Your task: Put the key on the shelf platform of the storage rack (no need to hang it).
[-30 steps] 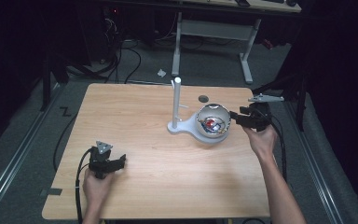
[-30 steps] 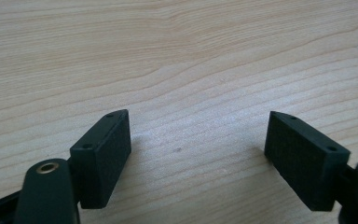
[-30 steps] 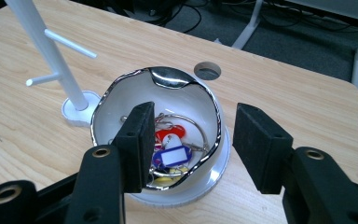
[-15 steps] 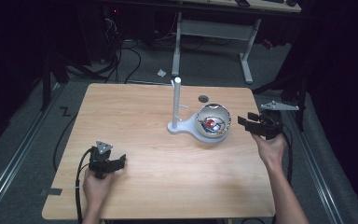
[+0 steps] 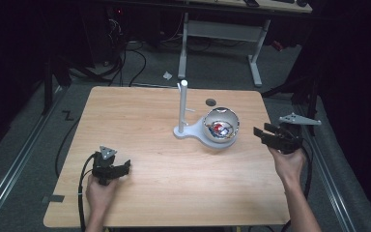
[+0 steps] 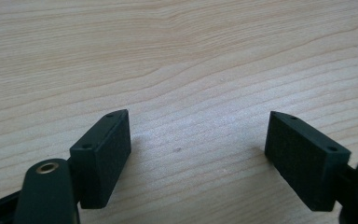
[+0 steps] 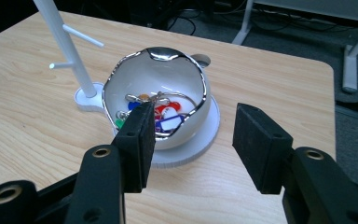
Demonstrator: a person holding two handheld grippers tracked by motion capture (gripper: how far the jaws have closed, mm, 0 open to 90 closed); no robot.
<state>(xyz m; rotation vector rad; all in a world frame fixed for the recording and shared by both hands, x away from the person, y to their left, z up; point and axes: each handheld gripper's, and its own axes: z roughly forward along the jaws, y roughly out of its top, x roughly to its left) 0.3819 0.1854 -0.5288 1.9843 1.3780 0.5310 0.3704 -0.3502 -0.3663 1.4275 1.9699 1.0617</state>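
Right tool (image 5: 262,134) open beside upright bowl (image 5: 221,125), mouth tilted toward it

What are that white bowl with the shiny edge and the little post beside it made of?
The bowl looks like glazed ceramic, or maybe glossy plastic: smooth white walls and a mirror-bright, wavy silver rim. The post and its round base look like matte white plastic, uniform in colour with thin pegs sticking out. The table looks like pale wood or a wood-grain laminate.
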